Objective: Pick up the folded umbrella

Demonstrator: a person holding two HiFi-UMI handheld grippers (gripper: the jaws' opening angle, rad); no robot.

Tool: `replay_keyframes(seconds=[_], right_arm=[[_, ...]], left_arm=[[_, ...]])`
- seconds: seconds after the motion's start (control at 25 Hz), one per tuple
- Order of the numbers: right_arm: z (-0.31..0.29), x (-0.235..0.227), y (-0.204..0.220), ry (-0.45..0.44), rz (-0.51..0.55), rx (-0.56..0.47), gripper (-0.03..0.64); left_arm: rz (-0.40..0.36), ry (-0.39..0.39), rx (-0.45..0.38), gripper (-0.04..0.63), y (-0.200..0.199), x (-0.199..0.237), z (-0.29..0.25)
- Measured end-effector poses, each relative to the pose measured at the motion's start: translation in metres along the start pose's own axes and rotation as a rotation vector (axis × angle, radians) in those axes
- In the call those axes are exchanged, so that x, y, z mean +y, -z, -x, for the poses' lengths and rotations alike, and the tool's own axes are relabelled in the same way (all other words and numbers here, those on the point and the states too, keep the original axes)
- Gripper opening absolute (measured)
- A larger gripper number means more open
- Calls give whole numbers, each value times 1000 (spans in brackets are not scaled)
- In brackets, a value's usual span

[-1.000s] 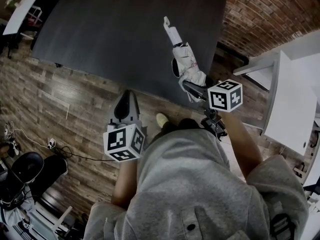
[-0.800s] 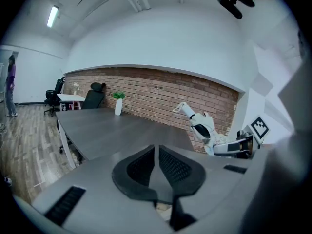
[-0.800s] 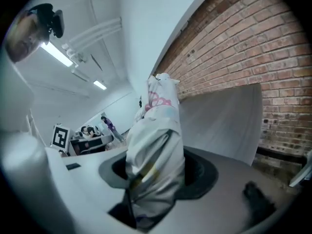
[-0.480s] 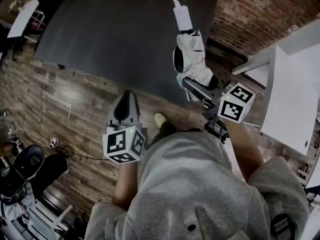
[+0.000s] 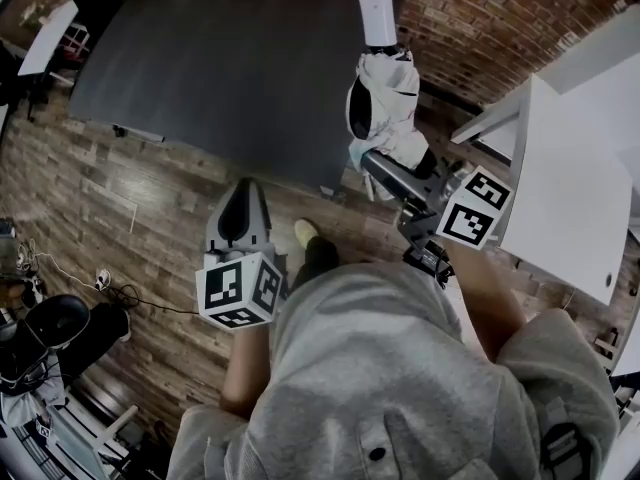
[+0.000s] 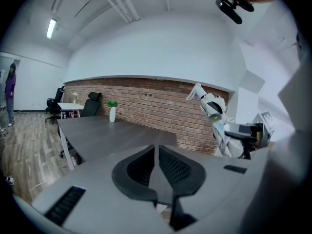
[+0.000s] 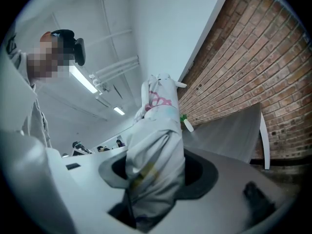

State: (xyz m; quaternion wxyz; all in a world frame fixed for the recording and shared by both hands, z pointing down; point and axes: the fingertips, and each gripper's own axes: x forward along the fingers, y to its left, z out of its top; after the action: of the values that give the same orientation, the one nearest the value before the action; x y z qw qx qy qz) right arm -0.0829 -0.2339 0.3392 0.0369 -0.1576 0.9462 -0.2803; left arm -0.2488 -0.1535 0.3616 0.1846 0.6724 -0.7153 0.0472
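The folded umbrella (image 5: 385, 108) is white with pink print, and its white handle (image 5: 377, 13) points away from me over the dark table. My right gripper (image 5: 395, 173) is shut on its fabric end and holds it in the air. In the right gripper view the umbrella (image 7: 156, 150) fills the space between the jaws of the right gripper (image 7: 153, 174). My left gripper (image 5: 240, 213) hangs over the wooden floor at the table's near edge, jaws together and holding nothing. In the left gripper view the left gripper (image 6: 157, 152) faces the table, with the umbrella (image 6: 214, 113) at the right.
A long dark grey table (image 5: 230, 58) lies ahead, with a brick wall (image 5: 500, 18) behind it. A white table (image 5: 570, 188) stands at the right. A white vase with a plant (image 6: 112, 112) sits on the table's far end. Black chairs (image 5: 50, 338) stand on the floor at lower left.
My right gripper has risen and carried the umbrella up and away from me, its handle swinging further over the table. The left gripper has drifted slightly left and nearer to me.
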Motion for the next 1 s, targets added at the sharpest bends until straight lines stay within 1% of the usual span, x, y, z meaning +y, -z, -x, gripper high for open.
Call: replay_keyframes(seconds=[0.24, 0.44, 0.72, 0.84, 1.0], right_arm=[[52, 9, -6, -22, 15, -31, 224], [95, 20, -4, -34, 23, -47, 224], [164, 54, 9, -55, 33, -74, 224], [170, 58, 9, -63, 36, -76, 224], [170, 60, 8, -71, 16, -73, 224]], left_arm=[[-10, -2, -2, 38, 12, -48, 22], [-20, -1, -23, 38, 20, -85, 49], [-30, -12, -52, 38, 40, -135, 109], [-36, -15, -52, 38, 41, -141, 116], [-36, -22, -52, 38, 38, -143, 117]])
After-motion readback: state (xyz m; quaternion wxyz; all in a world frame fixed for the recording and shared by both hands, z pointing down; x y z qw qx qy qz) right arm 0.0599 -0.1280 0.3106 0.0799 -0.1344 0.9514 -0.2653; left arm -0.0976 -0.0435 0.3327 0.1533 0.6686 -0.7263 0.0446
